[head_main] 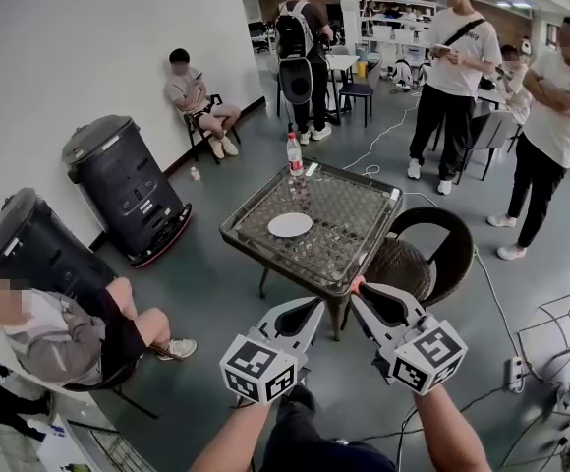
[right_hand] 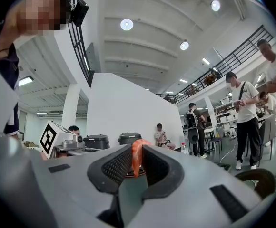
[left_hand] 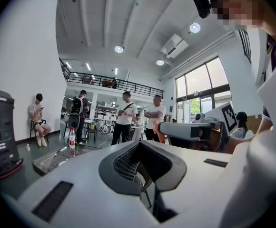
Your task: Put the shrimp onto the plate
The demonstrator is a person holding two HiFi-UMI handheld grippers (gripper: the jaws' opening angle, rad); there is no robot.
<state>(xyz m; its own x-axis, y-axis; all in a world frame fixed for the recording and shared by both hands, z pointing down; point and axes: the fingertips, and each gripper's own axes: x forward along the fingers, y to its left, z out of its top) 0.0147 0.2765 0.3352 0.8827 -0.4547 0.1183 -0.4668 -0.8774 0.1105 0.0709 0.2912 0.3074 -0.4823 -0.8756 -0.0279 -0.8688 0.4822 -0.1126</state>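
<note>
The white plate point(head_main: 290, 225) lies near the middle of the glass-topped table point(head_main: 265, 249), and nothing is on it. An orange shrimp point(right_hand: 136, 156) stands pinched between the pads of my right gripper point(right_hand: 137, 164). In the head view this gripper point(head_main: 357, 288) hovers just off the table's near edge, with the shrimp point(head_main: 356, 283) poking from its tip. My left gripper point(head_main: 314, 306) hangs beside it at the same edge, jaws together and nothing between them point(left_hand: 142, 152). The left gripper view shows the right gripper point(left_hand: 162, 129) from the side, carrying the shrimp point(left_hand: 155, 130).
A water bottle point(head_main: 294, 152) stands at the table's far corner. A dark wicker chair point(head_main: 432, 254) sits right of the table. Two black bins point(head_main: 123, 185) stand by the left wall. People sit at the left and stand behind the table.
</note>
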